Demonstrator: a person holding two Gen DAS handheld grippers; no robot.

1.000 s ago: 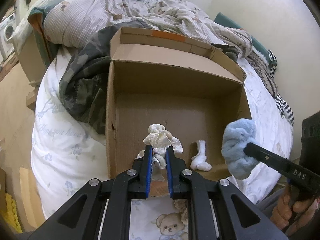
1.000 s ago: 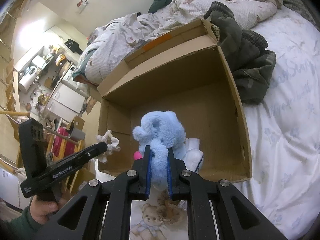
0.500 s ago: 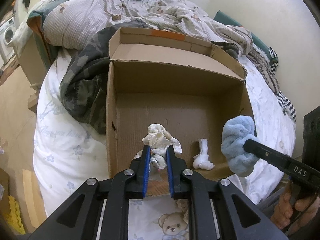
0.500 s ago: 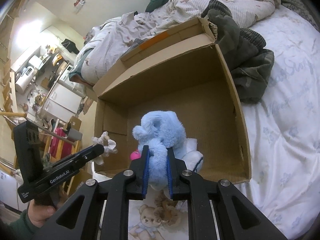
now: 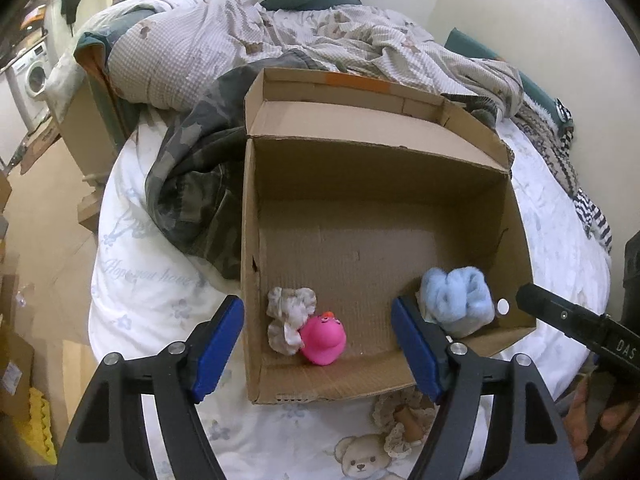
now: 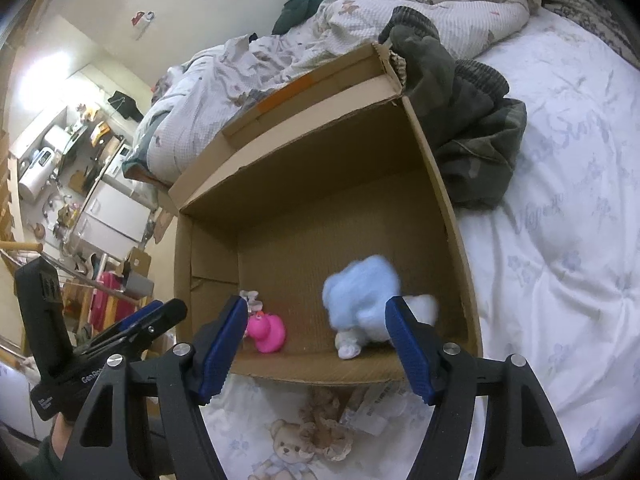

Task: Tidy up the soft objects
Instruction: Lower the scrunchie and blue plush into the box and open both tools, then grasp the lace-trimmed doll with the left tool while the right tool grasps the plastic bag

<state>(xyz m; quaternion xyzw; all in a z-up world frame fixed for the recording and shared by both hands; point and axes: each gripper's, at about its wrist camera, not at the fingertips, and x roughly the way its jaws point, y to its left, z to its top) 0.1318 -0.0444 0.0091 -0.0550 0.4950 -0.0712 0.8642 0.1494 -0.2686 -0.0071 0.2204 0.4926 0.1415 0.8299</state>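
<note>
Cardboard box (image 5: 372, 184) on the bed now holds three soft things along its near wall: a cream scrunchie (image 5: 289, 318) touching a pink duck (image 5: 323, 339) at the left corner, and a pale blue plush (image 5: 458, 298) at the right, blurred in the right wrist view, so it may not have settled. Judging by this, the sorting is well along; a frilly brown-and-cream item (image 5: 402, 424) on the teddy-print sheet just outside the box looks like what is left. Left gripper (image 5: 318, 346) hovers over the near rim with jaws spread wide and empty. Right gripper (image 6: 314, 346) is likewise wide apart, holding nothing, poised above the same rim
</note>
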